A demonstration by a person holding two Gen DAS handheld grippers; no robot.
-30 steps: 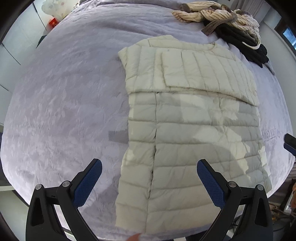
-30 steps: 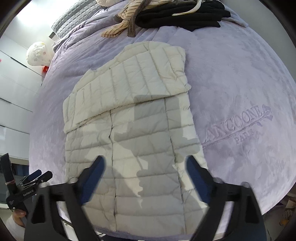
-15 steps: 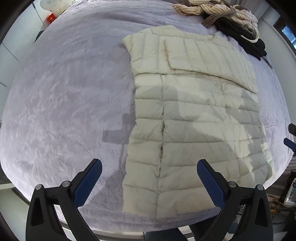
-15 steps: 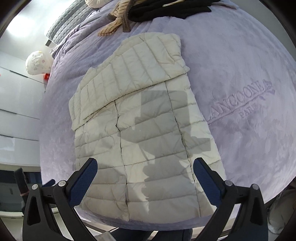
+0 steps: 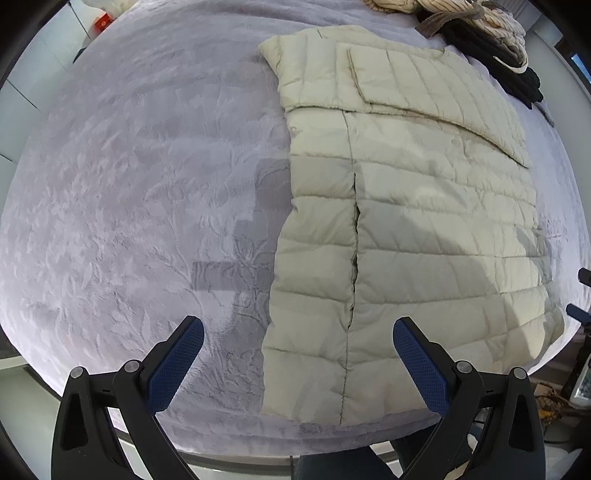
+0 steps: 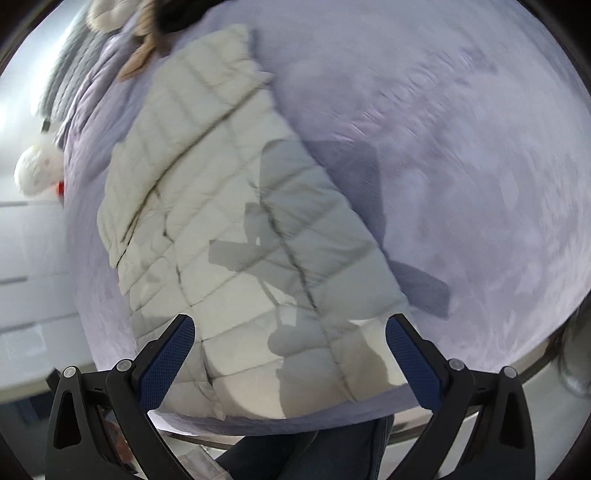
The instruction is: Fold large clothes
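Cream quilted jacket (image 5: 406, 229) spread flat on the lavender bedspread (image 5: 140, 192), sleeves folded across the chest, hem at the near edge of the bed. Front opening slightly parted down the middle. Beyond the jacket's collar, a heap of striped (image 5: 454, 11) and black clothes (image 5: 495, 55). Left tongs (image 5: 295, 354) gaping wide above the jacket's hem, gripping nothing, one blue pad over bare bedspread, the other over the quilting. Right tongs (image 6: 290, 350) likewise wide apart and empty, poised over the jacket's (image 6: 236, 206) near corner; right view blurred. Shadows of both tools cast across jacket and bedspread.
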